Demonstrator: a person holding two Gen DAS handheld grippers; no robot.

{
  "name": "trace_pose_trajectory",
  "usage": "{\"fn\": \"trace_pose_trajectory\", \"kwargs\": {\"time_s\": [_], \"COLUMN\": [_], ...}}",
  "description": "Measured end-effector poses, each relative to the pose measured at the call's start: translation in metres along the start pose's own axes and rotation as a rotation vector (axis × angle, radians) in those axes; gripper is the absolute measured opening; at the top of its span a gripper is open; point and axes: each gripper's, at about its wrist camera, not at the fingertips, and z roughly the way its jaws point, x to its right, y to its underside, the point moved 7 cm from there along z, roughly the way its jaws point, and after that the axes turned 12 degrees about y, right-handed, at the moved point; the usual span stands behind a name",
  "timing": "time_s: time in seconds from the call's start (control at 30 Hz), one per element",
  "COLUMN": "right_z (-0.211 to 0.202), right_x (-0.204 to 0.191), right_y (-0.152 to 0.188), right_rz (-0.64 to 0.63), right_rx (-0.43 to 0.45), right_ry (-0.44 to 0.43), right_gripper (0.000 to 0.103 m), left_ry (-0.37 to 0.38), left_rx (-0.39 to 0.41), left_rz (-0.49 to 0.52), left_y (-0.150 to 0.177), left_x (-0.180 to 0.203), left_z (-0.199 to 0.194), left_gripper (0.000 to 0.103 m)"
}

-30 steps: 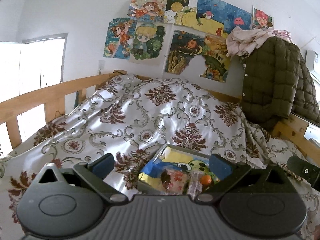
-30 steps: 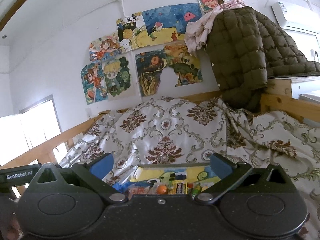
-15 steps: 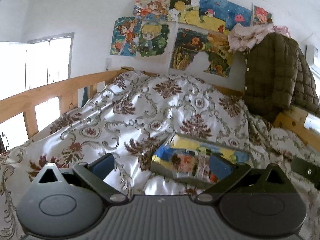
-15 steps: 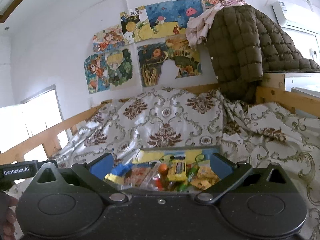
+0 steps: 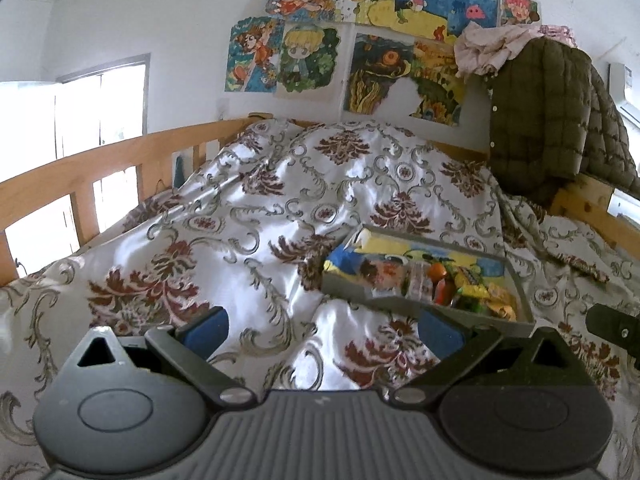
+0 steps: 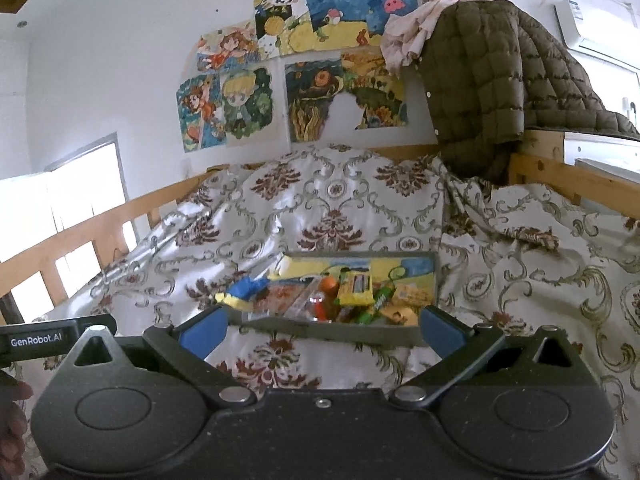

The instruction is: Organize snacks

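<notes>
A shallow grey tray [image 5: 394, 304] [image 6: 320, 330] lies on the patterned bedspread [image 5: 260, 216], holding several snack packets: a yellow bar packet [image 6: 356, 289], a blue and yellow packet [image 6: 240, 292], an orange item [image 5: 437, 270] and green and yellow wrappers [image 5: 476, 292]. My left gripper [image 5: 322, 330] is open with nothing between its blue pads, short of the tray, which sits ahead to its right. My right gripper [image 6: 322, 330] is open too, empty, with the tray's near wall straight ahead between its fingers.
A wooden bed rail [image 5: 100, 172] runs along the left and another wooden frame [image 6: 560, 176] on the right. A dark quilted jacket [image 6: 492, 76] hangs at the back right. Posters [image 5: 360, 52] cover the wall. The other gripper's body [image 6: 48, 338] shows at left.
Both grippers have drawn back and risen from the tray, so it now lies farther ahead and its snacks show in full. In the left view it shifted right.
</notes>
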Motion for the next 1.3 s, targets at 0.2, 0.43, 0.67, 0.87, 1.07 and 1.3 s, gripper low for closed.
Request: {"fn": "trace_pose_trajectory", "kwargs": {"time_s": [0.2, 0.43, 0.67, 0.87, 1.07, 1.3], "right_z": [-0.009, -0.012, -0.009, -0.008, -0.007, -0.007], "right_x": [-0.002, -0.005, -0.006, -0.005, -0.005, -0.004], "right_y": [0.015, 0.034, 0.043, 0.044, 0.044, 0.044], "right_rz": [-0.012, -0.034, -0.044, -0.041, -0.041, -0.04], "right_rx": [-0.028, -0.074, -0.1, -0.104, -0.105, -0.106], "right_ry": [0.015, 0.038, 0.055, 0.056, 0.056, 0.056], "right_gripper": [0.102, 0.102, 0.102, 0.102, 0.102, 0.102], "left_ry": [-0.011, -0.016, -0.028, -0.029, -0.032, -0.032], "left_rx": [-0.018, -0.05, -0.075, -0.075, -0.075, -0.075], "left_rz": [0.003, 0.02, 0.009, 0.011, 0.008, 0.011], "left_y": [0.018, 0.04, 0.05, 0.051, 0.05, 0.05], "left_x": [-0.006, -0.008, -0.014, -0.015, -0.016, -0.015], "left_z": [-0.009, -0.013, -0.011, -0.011, -0.011, -0.011], "left_gripper": [0.103, 0.103, 0.103, 0.103, 0.103, 0.103]}}
